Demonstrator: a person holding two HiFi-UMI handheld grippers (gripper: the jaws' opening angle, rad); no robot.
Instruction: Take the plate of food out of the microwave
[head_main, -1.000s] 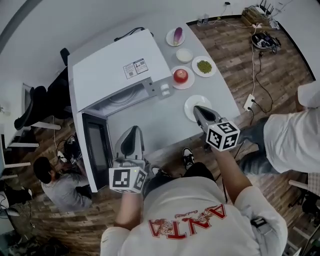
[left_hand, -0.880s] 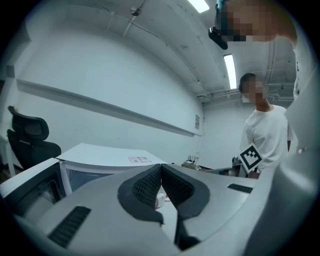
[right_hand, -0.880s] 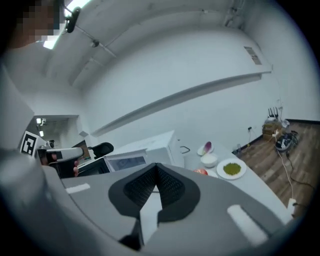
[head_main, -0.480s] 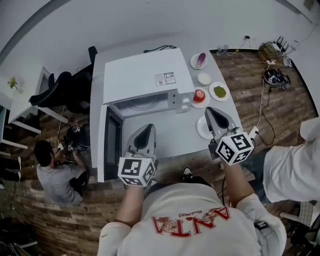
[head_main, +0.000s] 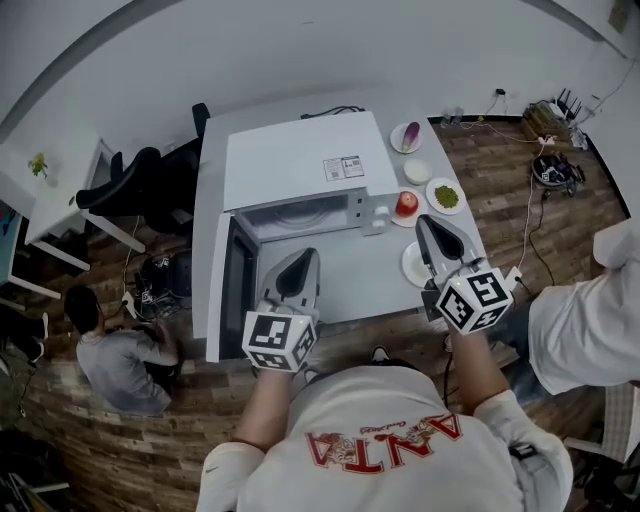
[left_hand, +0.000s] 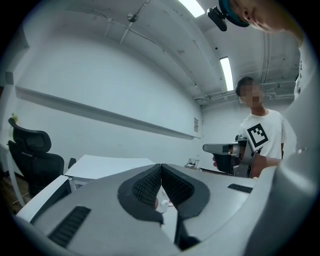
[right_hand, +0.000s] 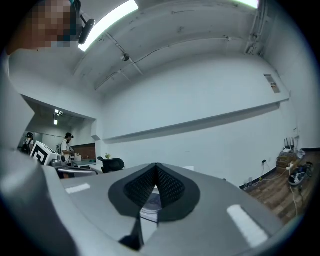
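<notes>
We hold the left tool (head_main: 298, 264) and right tool (head_main: 433, 228) pinched shut and empty above the worktop (head_main: 360, 290). The white plate (head_main: 409, 266), probably the one wanted, already sits at the open microwave's (head_main: 300, 160) four o'clock.

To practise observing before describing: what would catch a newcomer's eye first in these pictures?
The white microwave fills the table's left, its door swung open. In front hover the left claw and right claw, both shut and empty. Plates of food sit to its right, one bearing a red fruit.
</notes>
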